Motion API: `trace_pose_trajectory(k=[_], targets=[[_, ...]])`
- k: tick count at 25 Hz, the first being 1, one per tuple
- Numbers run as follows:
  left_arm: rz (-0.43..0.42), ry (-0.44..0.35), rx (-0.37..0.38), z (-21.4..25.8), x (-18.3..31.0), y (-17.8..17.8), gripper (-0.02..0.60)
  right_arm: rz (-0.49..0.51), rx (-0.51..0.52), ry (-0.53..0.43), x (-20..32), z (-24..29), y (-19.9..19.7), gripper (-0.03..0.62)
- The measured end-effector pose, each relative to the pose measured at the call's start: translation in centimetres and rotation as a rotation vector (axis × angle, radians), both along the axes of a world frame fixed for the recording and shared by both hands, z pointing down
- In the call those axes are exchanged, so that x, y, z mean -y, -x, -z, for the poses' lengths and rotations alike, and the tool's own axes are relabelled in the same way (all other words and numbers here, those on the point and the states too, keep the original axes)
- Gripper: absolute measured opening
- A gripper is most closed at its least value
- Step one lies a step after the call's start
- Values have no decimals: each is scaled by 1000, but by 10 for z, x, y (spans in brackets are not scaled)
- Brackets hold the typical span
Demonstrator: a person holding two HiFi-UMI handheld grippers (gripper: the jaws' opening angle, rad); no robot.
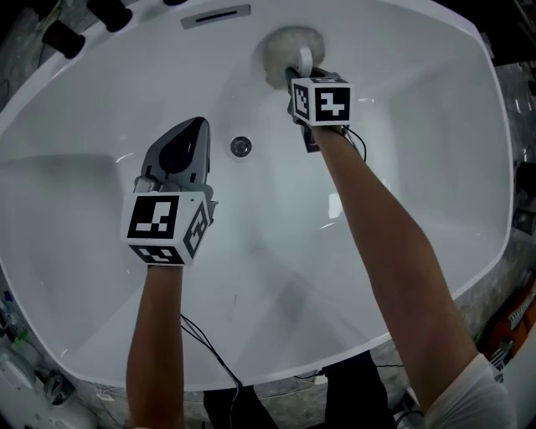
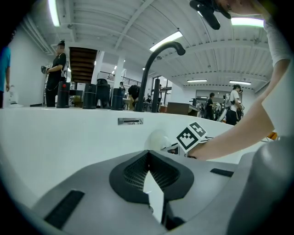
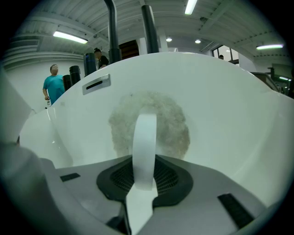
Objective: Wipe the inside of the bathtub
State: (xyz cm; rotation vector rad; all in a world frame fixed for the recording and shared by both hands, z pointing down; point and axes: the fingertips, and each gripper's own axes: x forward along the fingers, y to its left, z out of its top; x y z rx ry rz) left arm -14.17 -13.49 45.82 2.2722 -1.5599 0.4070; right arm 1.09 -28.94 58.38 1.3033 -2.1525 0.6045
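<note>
**Head view.** The white bathtub (image 1: 435, 167) fills the frame, with the drain (image 1: 240, 146) on its floor and the overflow slot (image 1: 216, 17) on the far wall. The left tongs (image 1: 198, 126) sit over the tub floor, just left of the drain. The right tongs (image 1: 299, 69) reach to the far wall, at a round fluffy wiping pad (image 1: 285, 46) that lies against the inner surface, below and right of the slot. The set of either pair cannot be settled from this angle.

**Left gripper view.** The left tongs' tips meet, with nothing between them. Beyond them are the tub wall, the pad and the marker cube (image 2: 192, 136) of the right tongs on an outstretched forearm. Only this view shows the black curved faucet (image 2: 156, 64) behind the rim and the people standing in the hall beyond.

**Right gripper view.** The right tongs are clamped on the pad's white strap (image 3: 144, 147), which loops upright across the pad's back. The pad is pressed flat on the wall. That grip is plain only here. A person in a teal shirt (image 3: 53, 85) stands beyond the rim at left
</note>
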Motion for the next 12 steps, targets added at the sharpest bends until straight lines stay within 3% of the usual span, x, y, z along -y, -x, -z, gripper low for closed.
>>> trace_pose_trajectory(k=[8, 12], targets=[[-23, -1, -14, -12, 1, 18, 11, -9, 36, 21, -21, -1, 64, 94], [-21, 16, 16, -25, 3, 39, 11, 49, 17, 18, -32, 0, 104, 94]])
